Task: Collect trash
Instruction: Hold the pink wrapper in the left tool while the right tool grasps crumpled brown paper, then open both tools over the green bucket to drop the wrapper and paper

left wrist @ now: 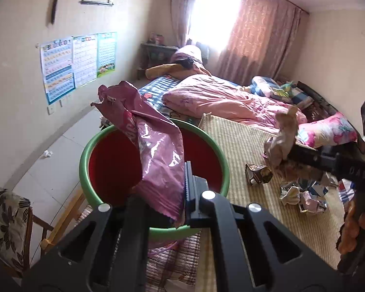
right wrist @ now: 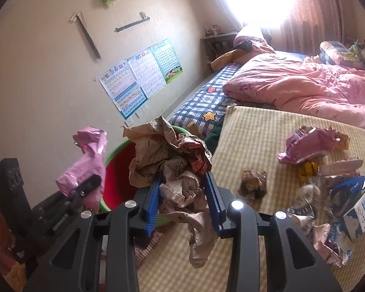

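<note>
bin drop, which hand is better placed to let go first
Left, probably. The left claw holds the pink wrapper right over the bin opening. The right claw grips crumpled paper that seems nearer the bin's edge, partly over the mat.

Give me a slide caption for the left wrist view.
Left tool holds a pink wrapper over the green-rimmed red bin; more trash litters the mat.

A glossy pink plastic wrapper (left wrist: 155, 150), matt crumpled brown paper (right wrist: 172, 160), a smooth plastic bucket (left wrist: 90, 155), a woven mat (left wrist: 243, 146).
</note>
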{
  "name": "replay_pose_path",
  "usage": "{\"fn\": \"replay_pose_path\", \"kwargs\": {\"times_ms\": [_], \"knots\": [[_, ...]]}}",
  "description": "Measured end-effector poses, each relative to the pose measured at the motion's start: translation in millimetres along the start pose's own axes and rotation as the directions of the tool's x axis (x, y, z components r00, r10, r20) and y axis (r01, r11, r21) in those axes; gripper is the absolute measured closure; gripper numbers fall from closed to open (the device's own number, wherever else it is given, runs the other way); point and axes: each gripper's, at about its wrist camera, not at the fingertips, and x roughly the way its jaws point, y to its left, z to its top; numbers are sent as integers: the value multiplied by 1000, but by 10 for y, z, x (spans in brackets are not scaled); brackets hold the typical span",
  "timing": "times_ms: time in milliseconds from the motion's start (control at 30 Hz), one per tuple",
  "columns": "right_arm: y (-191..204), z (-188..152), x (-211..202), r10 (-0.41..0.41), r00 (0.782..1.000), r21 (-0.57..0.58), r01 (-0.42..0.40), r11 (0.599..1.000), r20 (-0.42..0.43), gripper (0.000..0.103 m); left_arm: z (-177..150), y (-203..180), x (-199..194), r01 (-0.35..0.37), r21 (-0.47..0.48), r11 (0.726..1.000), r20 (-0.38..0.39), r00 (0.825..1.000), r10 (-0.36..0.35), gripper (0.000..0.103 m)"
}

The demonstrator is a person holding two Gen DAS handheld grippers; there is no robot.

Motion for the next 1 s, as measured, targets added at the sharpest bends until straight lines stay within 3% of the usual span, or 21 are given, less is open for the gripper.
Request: {"fn": "replay_pose_path", "kwargs": {"times_ms": [333, 700, 733, 767, 833, 1000], "knots": [[242, 183, 264, -16, 1000, 1, 16, 1000, 1, 67, 61, 199, 294, 45, 21, 999, -48, 998, -44, 98], [278, 305, 747, 45, 997, 89, -39, 995, -61, 62, 22, 284, 565, 64, 34, 997, -120, 991, -60, 97], [280, 317, 771, 51, 997, 95, -45, 994, -64, 60, 17, 295, 591, 60, 31, 998, -130, 990, -55, 89], [287, 323, 801, 62, 996, 104, -55, 993, -66, 56, 17, 313, 607, 47, 27, 999, -135, 990, -43, 66], [316, 341, 825, 80, 995, 115, -73, 991, -62, 48, 7, 354, 587, 19, 11, 1000, -109, 994, -18, 46], [372, 396, 744, 84, 996, 93, -81, 992, -30, 42, 19, 424, 597, -8, -8, 1000, -109, 994, 7, 45]]}}
